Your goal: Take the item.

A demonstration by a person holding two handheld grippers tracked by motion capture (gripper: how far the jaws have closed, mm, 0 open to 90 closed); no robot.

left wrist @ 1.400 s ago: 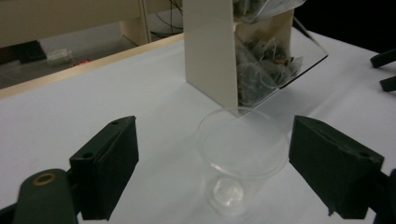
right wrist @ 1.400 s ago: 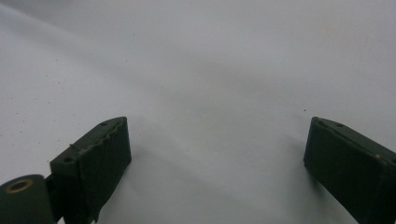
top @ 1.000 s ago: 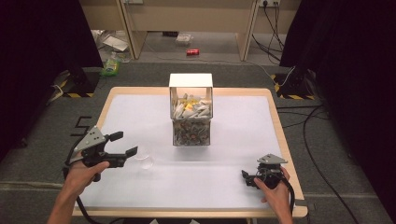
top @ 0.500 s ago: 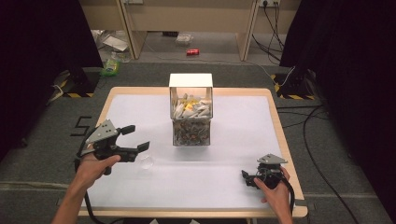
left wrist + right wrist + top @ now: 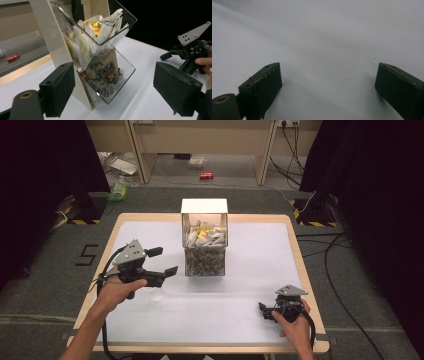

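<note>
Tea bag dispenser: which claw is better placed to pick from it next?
Left, probably. The left claw is raised, open, facing the tea bag dispenser. The right claw sits low near the table's front edge, open over bare surface.

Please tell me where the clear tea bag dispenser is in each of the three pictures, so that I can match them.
High view: the tea bag dispenser stands at the table's centre, toward the far edge.
Left gripper view: the dispenser is upper centre, between the open jaws of the left claw.
Right gripper view: the bare white table top lies ahead of the right claw.
Shared landmark: the white table top.
</note>
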